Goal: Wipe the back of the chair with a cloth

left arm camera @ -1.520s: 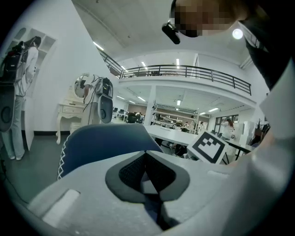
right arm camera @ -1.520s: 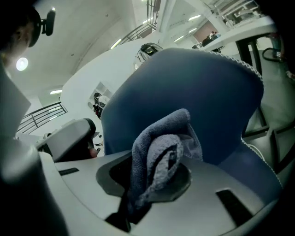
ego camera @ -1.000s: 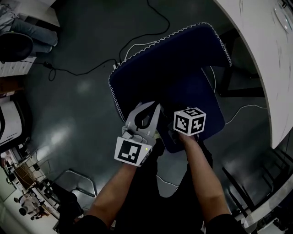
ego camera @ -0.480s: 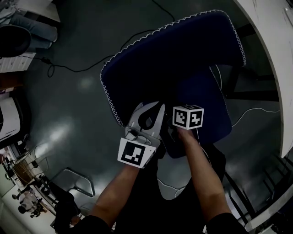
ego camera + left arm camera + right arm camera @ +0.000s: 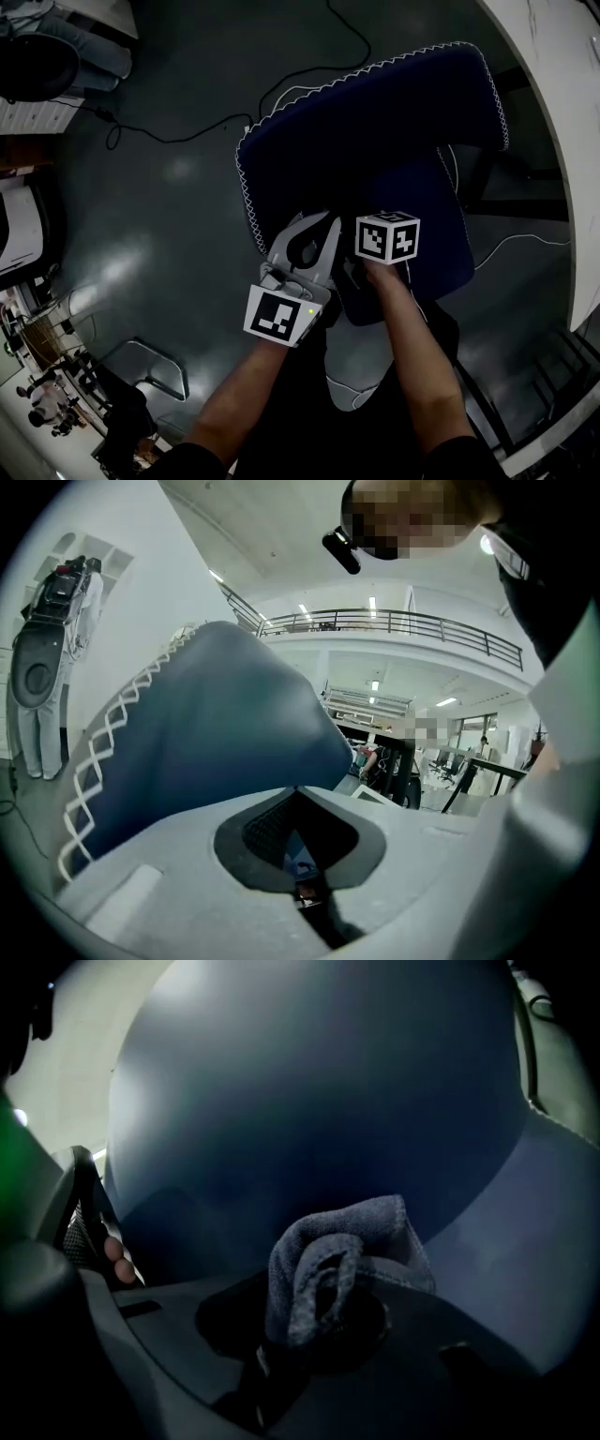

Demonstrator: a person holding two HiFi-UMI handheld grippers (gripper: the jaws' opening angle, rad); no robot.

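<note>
Grey cloth (image 5: 337, 1260): soft, light, bunched; likely to slip unless pinched deep
Right tool (image 5: 323, 1324): clamped on cloth, near chair back (image 5: 309, 1082)
Left tool (image 5: 295, 794): jaws together, empty, by chair's stitched edge (image 5: 112, 733)
</note>
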